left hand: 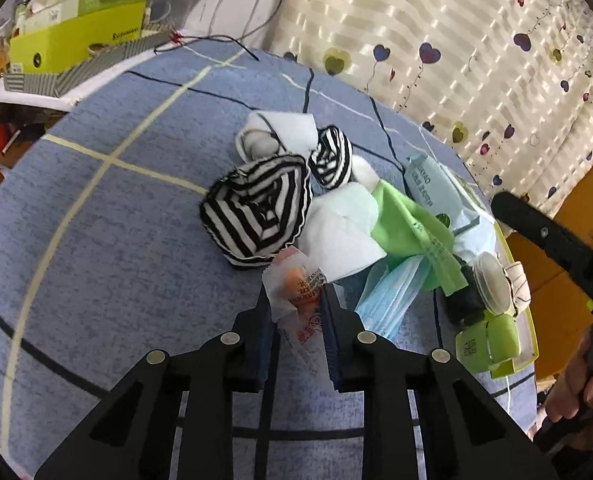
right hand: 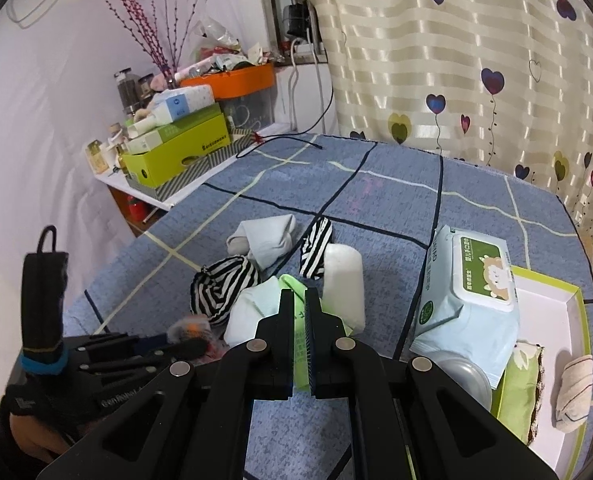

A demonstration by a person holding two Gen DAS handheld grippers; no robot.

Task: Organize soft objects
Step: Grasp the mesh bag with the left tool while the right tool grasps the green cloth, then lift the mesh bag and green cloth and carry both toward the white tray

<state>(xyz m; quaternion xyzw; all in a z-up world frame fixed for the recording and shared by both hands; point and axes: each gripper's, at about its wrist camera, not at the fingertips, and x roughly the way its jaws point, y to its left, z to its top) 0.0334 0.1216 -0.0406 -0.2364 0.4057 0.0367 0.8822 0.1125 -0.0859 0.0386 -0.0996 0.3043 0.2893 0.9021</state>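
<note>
**You have one item pinched in each gripper, both still down at the near edge of the pile.**

Your left gripper [left hand: 298, 300] is clamped on the crinkly orange-and-white packet [left hand: 296, 280], at 6 o'clock of the heap; your right gripper [right hand: 299, 300] looks closed on the green bag [right hand: 298, 320], its jaws nearly together. Next, I judge, you lift each clear and carry it toward the green-edged tray [right hand: 552, 300] at 3 o'clock. Lift slowly: the blue face mask [left hand: 392, 296] lies beside the packet under the bag, and the white cloth [left hand: 336, 228] overlaps it. At 12 o'clock sit the striped socks [left hand: 256, 212]; the wet wipes pack [right hand: 468, 300] crowds the tray's near rim.
</note>
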